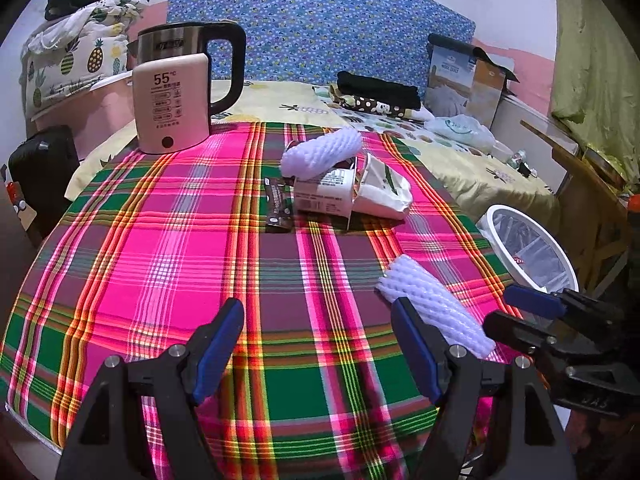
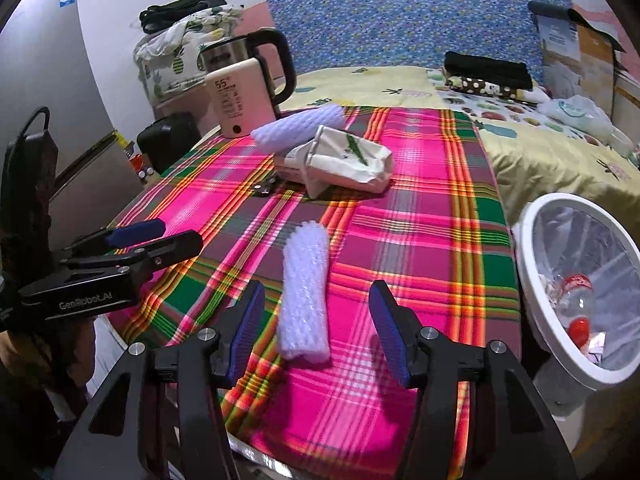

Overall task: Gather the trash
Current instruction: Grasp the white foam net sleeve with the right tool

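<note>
Right now the nearer white foam net sleeve point(image 2: 304, 292) lies flat on the plaid cloth of the tabletop point(image 2: 420, 240), lengthwise between the fingers of my right claw point(image 2: 316, 328). That claw is released: its blue pads point(image 2: 386, 330) stand wide on either side of the sleeve and neither presses on it. From the left wrist view the same sleeve point(image 1: 436, 304) sits just right of my left claw point(image 1: 318, 344), whose jaws are also spread with nothing but cloth between them.

Farther back on the tabletop I see a small heap of trash: a second foam net sleeve point(image 1: 320, 152) resting on a white carton point(image 1: 324, 196), a crumpled white paper bag point(image 2: 348, 160) touching the carton, and a dark wrapper point(image 1: 278, 204) lying flat just left of it.

Off the right edge of the tabletop stands a white bin point(image 2: 532, 280) lined with clear plastic, a plastic bottle point(image 2: 576, 300) inside. At the far left corner stand a steel kettle point(image 1: 188, 44) and a pink box point(image 1: 172, 108) in front of it. Beyond lies a bed point(image 1: 460, 160).
</note>
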### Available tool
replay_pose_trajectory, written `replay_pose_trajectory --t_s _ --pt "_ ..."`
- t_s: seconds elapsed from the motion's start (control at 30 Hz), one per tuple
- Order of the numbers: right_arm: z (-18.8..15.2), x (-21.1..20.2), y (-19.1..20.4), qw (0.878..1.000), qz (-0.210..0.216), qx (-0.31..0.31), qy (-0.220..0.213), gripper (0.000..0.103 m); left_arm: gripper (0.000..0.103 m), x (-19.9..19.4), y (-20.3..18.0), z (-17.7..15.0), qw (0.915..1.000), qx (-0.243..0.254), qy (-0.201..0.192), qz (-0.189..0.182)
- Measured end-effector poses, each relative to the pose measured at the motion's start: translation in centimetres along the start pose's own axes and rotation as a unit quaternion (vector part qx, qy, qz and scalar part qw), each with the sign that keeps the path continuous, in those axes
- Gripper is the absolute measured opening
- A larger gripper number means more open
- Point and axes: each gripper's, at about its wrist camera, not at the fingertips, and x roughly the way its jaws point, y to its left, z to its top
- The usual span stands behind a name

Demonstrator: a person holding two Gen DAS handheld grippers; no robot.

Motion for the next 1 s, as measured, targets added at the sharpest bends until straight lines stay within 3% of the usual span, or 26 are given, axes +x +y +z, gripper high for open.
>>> replay_pose_trajectory --t_s 0.3,0.47,1.0 --pt "0.4 1.9 0.5 1.000 0.005 -0.005 0.023 0.048 0.078 0.6 1.2 0.4 1.0000 -0.009 0.001 -0.002" --pt "0.4 3.0 0.6 0.999 0.009 -0.005 0.039 0.025 0.078 1.0 1.5 1.0 0.9999 -0.010 0.002 -0.004" --pt "0.8 2.1 -1.8 0.999 -0.013 0.026 0.019 0.022 0.078 5.6 0.5 3.6 0.9996 -0.006 0.018 -0.019"
